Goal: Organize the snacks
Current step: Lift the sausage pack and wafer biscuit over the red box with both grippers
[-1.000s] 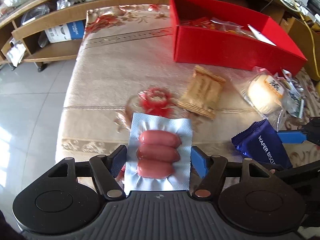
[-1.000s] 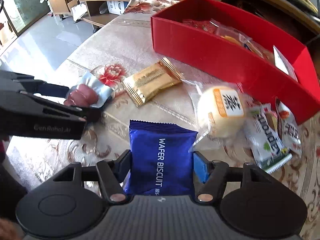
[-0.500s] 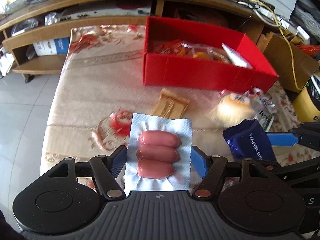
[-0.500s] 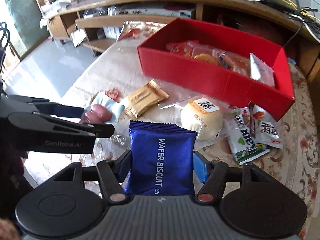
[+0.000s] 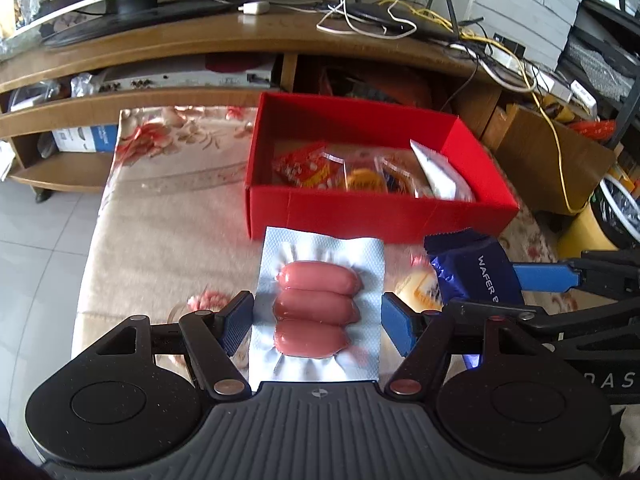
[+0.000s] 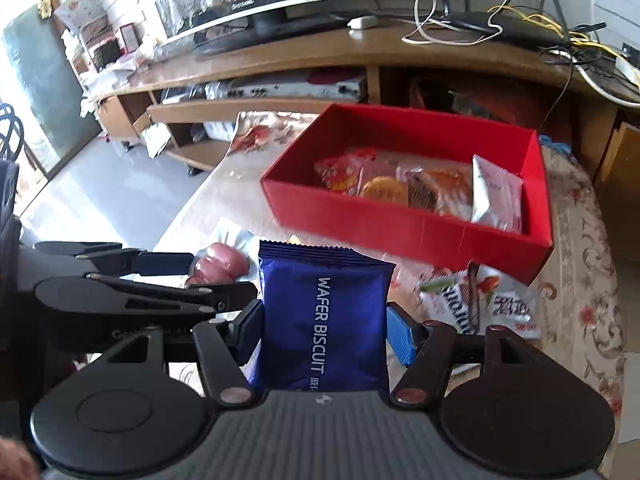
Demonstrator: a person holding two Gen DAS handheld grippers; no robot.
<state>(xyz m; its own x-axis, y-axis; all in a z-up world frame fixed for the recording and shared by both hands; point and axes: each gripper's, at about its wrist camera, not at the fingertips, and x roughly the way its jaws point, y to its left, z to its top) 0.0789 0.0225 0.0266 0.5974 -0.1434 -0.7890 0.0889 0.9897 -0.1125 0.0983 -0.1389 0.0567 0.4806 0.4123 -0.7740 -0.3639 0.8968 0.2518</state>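
Observation:
My left gripper (image 5: 318, 316) is shut on a silver sausage pack (image 5: 320, 308) with three pink sausages, held above the table in front of the red box (image 5: 360, 216). My right gripper (image 6: 324, 326) is shut on a blue wafer biscuit pack (image 6: 324, 320), also lifted, just right of the left gripper. The wafer pack shows in the left wrist view (image 5: 472, 272), and the sausage pack shows in the right wrist view (image 6: 218, 266). The red box (image 6: 420, 232) holds several snack packets.
Loose snack packets (image 6: 480, 300) lie on the floral tablecloth (image 5: 168, 216) right of the grippers, near the box's front corner. A wooden TV bench (image 5: 240, 44) with a monitor, cables and shelves stands behind the table. Tiled floor (image 5: 36, 240) lies to the left.
Both grippers have risen and moved toward the red box with their packs. The box's inside now shows from above, and the gold pack and bun have dropped mostly out of sight.

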